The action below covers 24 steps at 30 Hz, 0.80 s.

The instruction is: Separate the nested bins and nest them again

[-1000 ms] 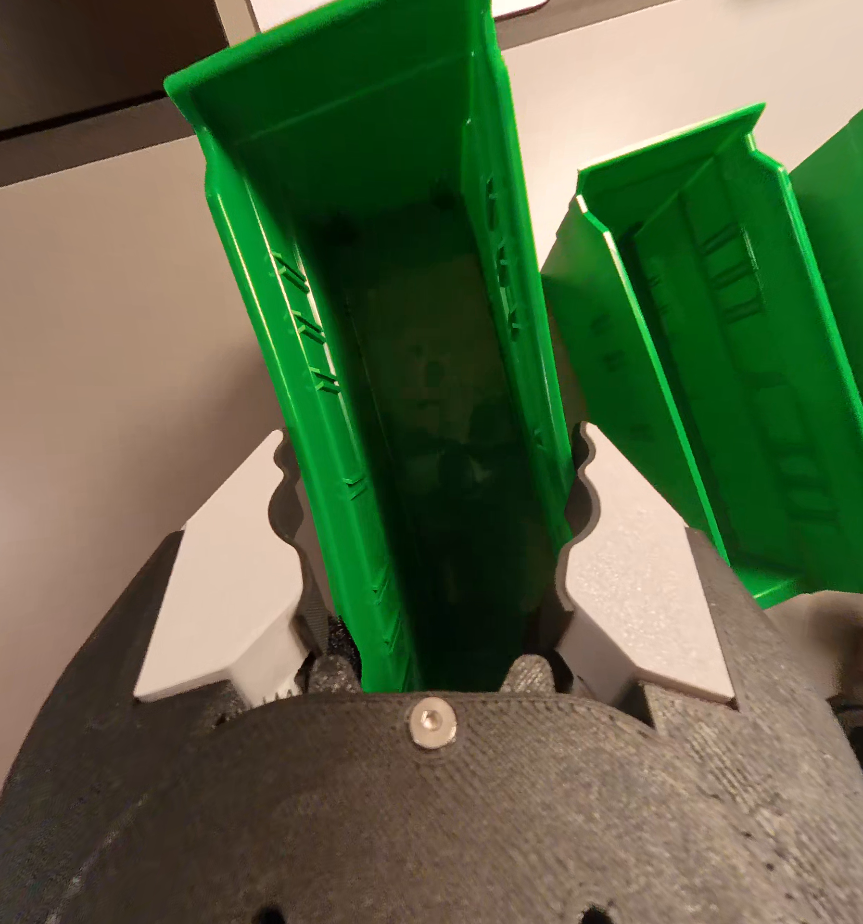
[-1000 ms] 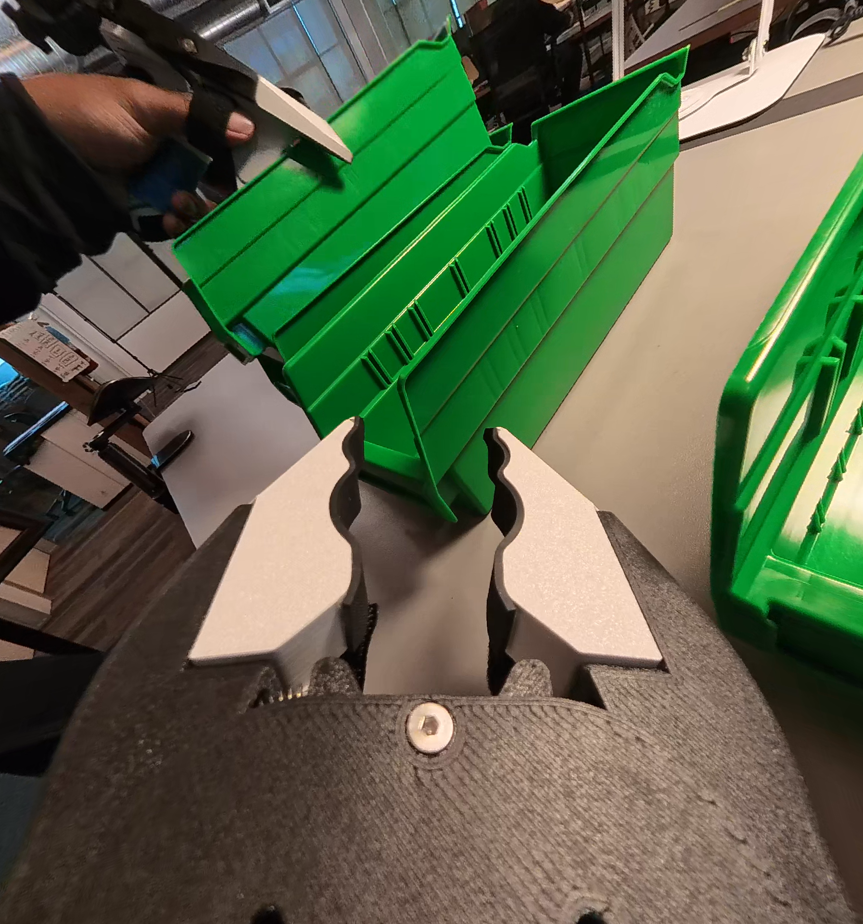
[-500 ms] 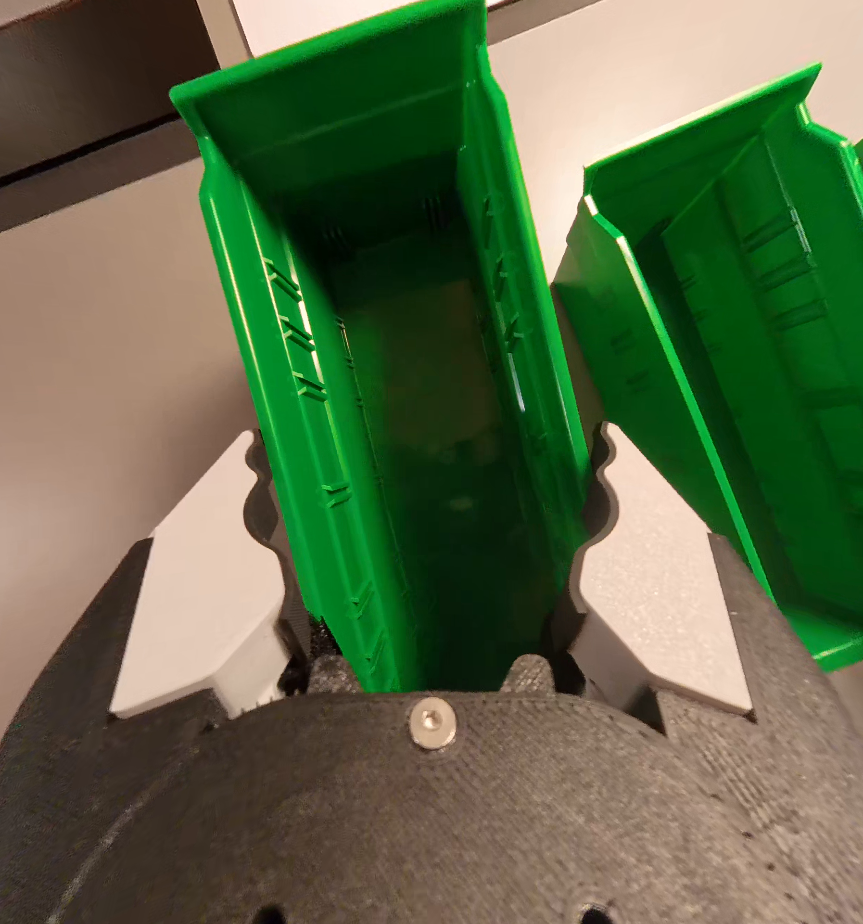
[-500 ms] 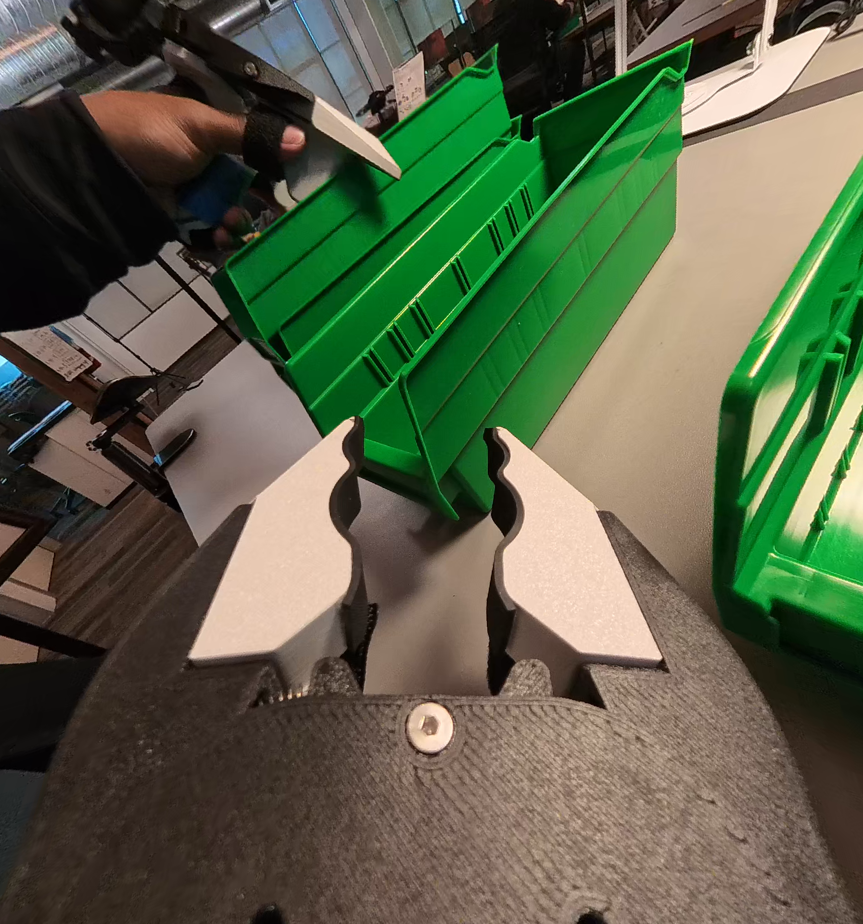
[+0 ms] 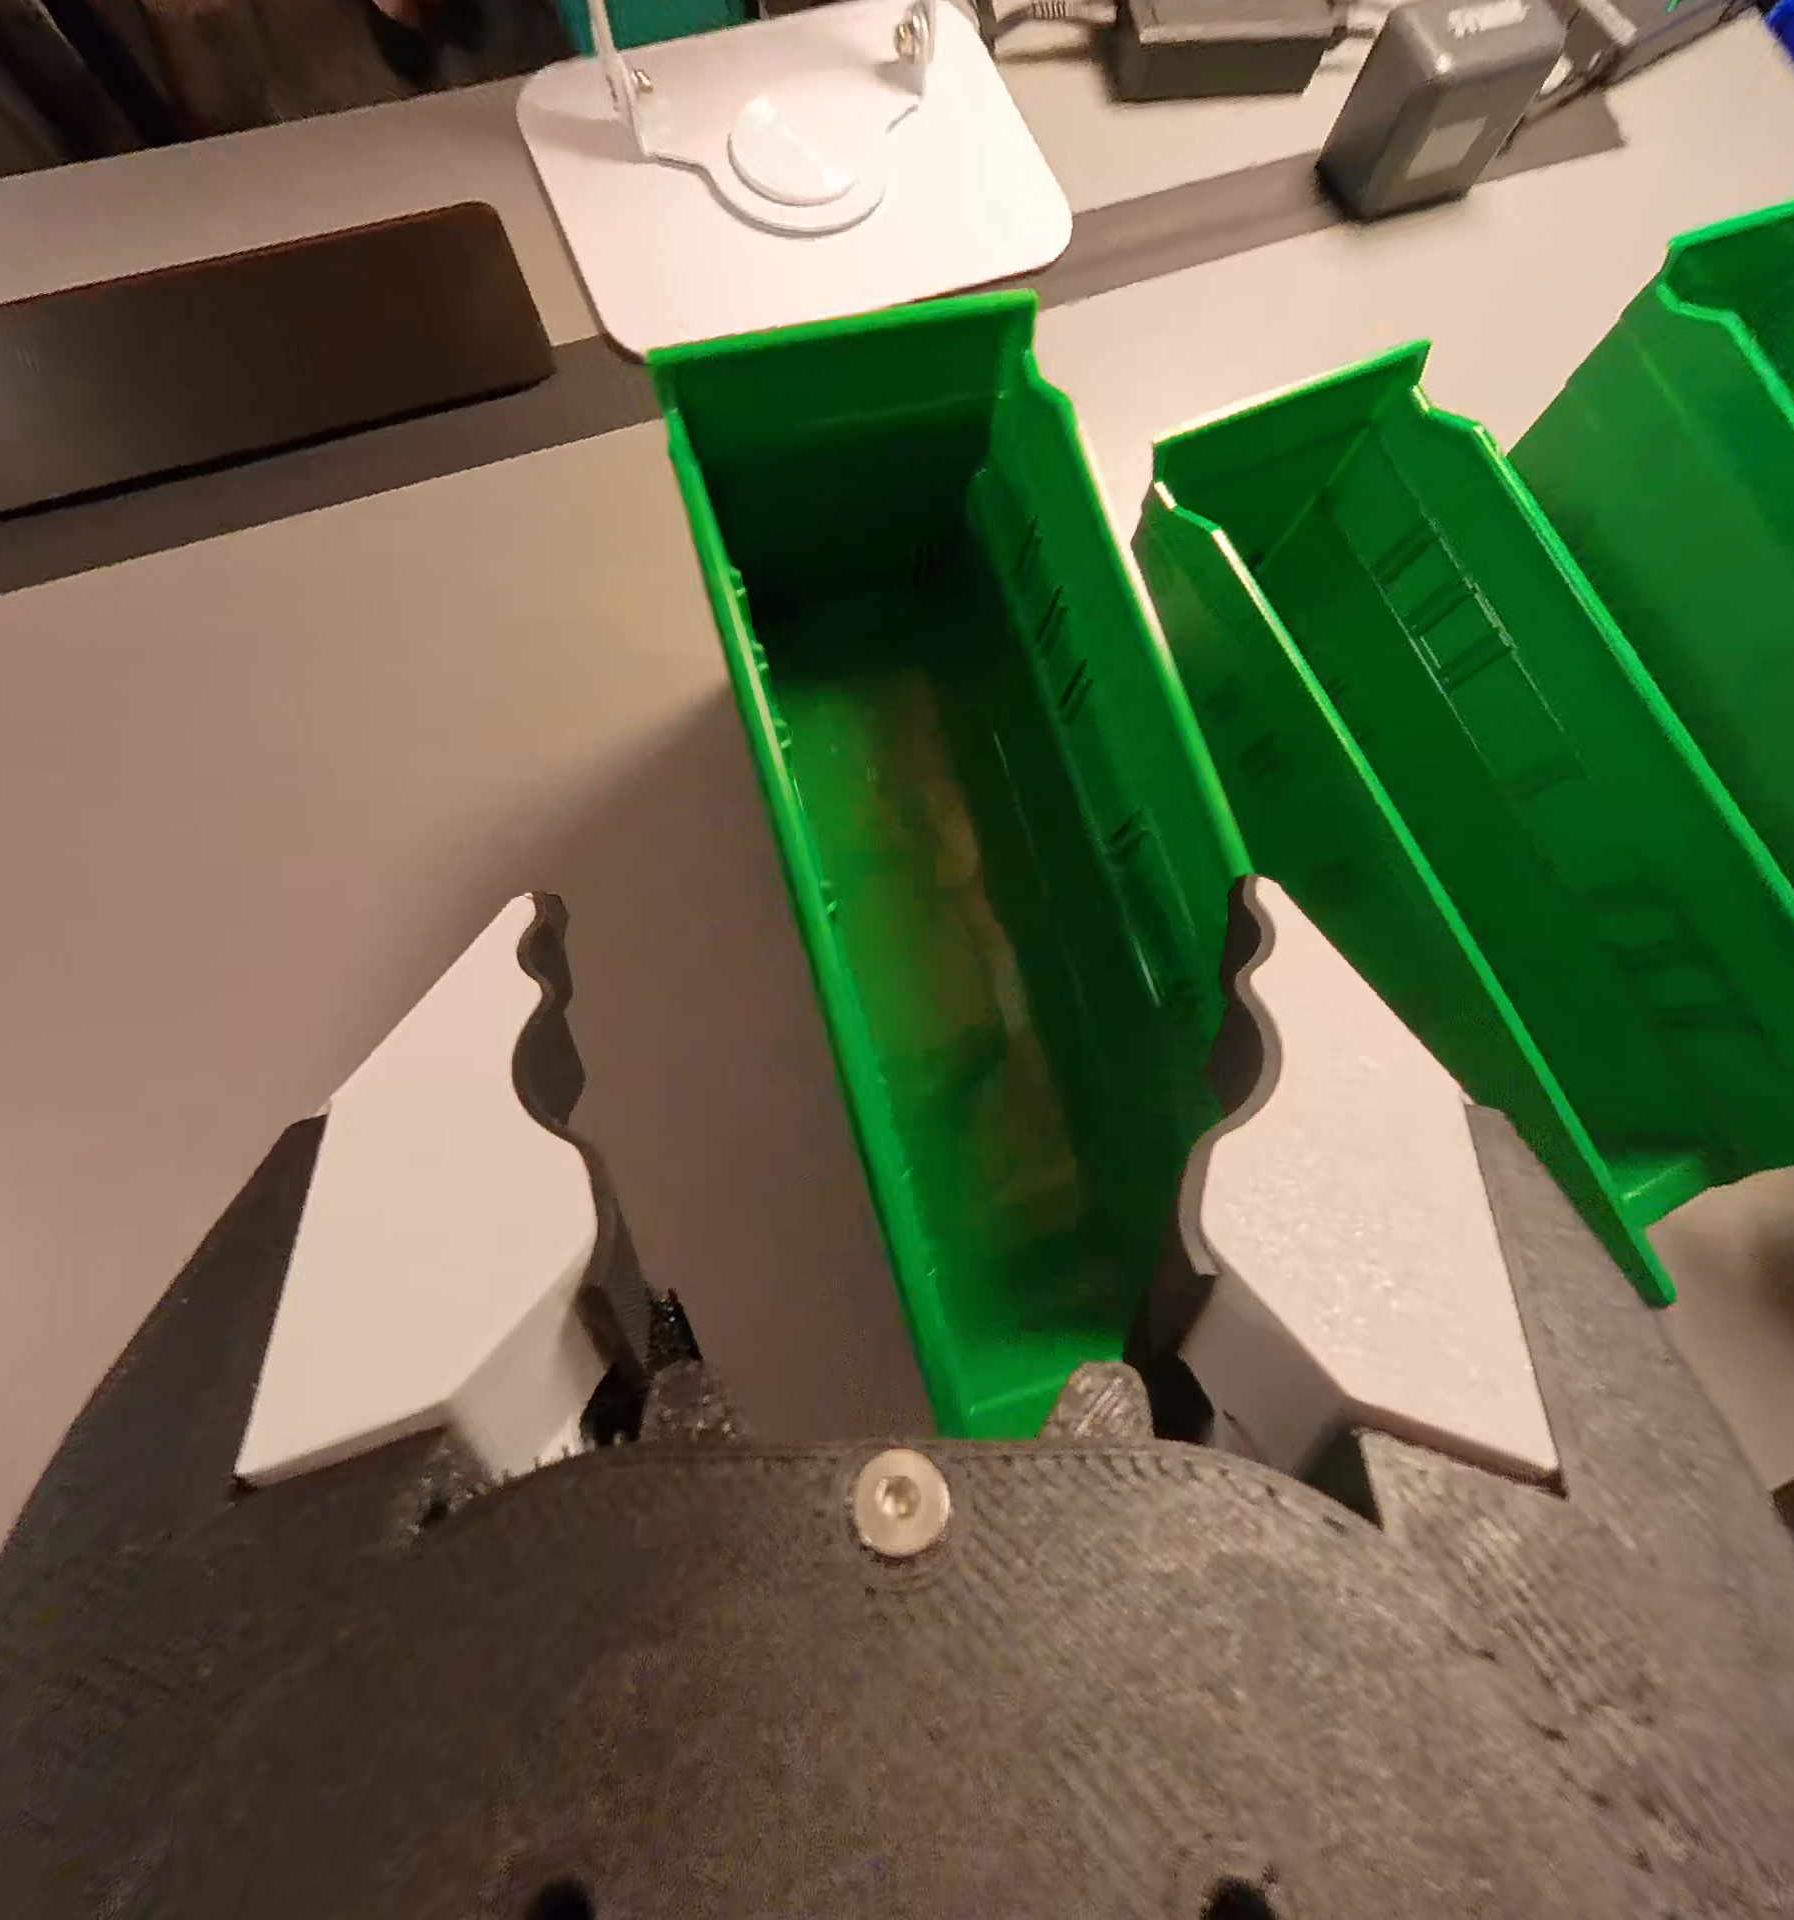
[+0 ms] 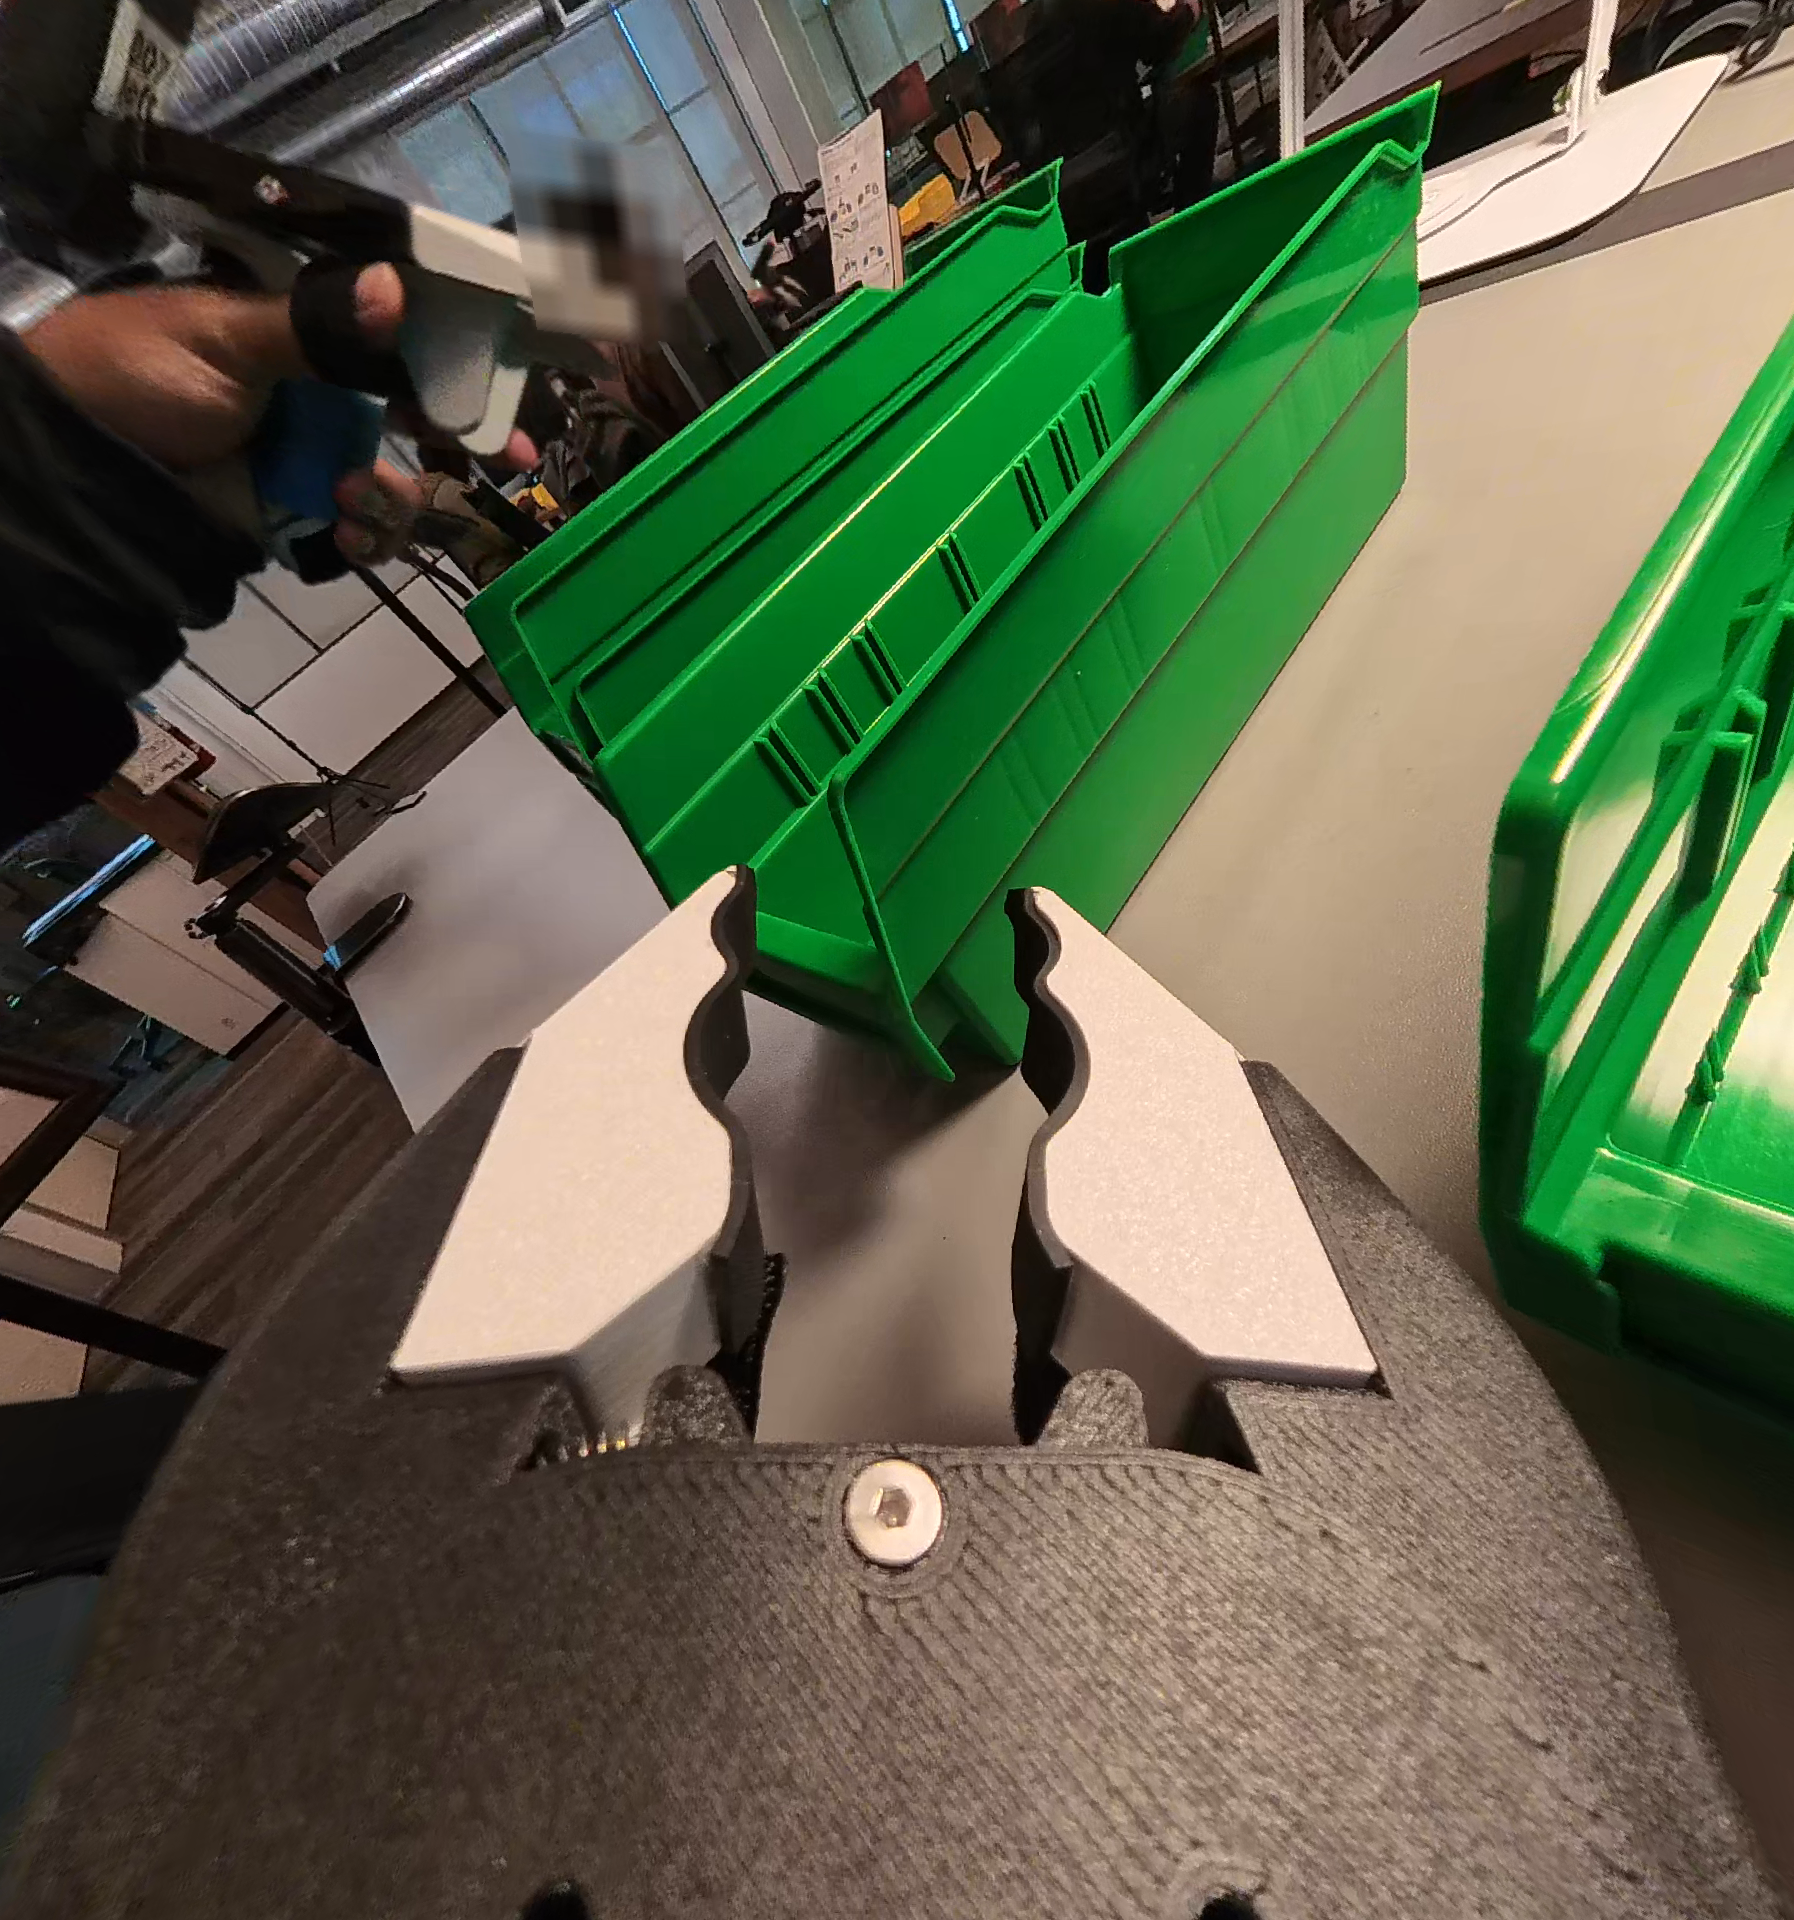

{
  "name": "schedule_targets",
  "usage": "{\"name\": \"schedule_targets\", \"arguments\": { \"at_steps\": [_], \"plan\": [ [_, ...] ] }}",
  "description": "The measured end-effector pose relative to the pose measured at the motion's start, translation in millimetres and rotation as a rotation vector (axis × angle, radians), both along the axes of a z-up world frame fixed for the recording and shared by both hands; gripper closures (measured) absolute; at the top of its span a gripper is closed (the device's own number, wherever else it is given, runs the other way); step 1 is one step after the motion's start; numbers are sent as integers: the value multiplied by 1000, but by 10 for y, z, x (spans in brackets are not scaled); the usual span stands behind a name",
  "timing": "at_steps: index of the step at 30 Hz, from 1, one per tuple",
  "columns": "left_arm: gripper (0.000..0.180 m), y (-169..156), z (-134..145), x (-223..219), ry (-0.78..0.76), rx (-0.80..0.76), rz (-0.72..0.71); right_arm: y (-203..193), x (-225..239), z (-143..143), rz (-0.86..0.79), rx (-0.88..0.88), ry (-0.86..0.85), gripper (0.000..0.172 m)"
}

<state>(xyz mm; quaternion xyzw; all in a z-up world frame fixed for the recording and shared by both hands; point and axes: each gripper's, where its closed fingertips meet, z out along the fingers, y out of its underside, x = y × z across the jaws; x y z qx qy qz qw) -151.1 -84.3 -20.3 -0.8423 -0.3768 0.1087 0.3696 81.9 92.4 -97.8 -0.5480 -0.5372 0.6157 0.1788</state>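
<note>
Currently, left claw (image 5: 893, 914): was spread wide around a narrow green bin (image 5: 976, 831), left pad clear of it.
Right claw (image 6: 877, 904): was held apart, gripping nothing.

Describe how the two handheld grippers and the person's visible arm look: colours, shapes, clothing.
Both the left gripper and the right gripper share one build: a rough, matte black printed body with a silver hex screw at its centre, carrying two pale grey wedge-shaped fingers whose dark inner edges are wavy. In the right wrist view, the person's arm wears a dark sleeve and a black finger band; the handle looks blue.
</note>
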Motion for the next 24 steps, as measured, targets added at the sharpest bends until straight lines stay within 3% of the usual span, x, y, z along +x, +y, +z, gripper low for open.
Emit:
{"name": "schedule_targets", "arguments": {
  "at_steps": [7, 12, 17, 24],
  "plan": [
    [61, -603, -210, -41, 15, 174, 72, 7, -6, -10, -8, 5, -6, 121],
    [66, -842, -599, -161, -3, 194, 111, 26, -21, -36, -24, 12, -21, 120],
    [71, -643, -1000, -101, -71, 210, 50, 96, -46, -74, -75, 17, -47, 120],
    [69, -275, -1121, 1, -60, 266, -62, 210, -47, -65, -177, 63, -37, 119]
  ]
}}
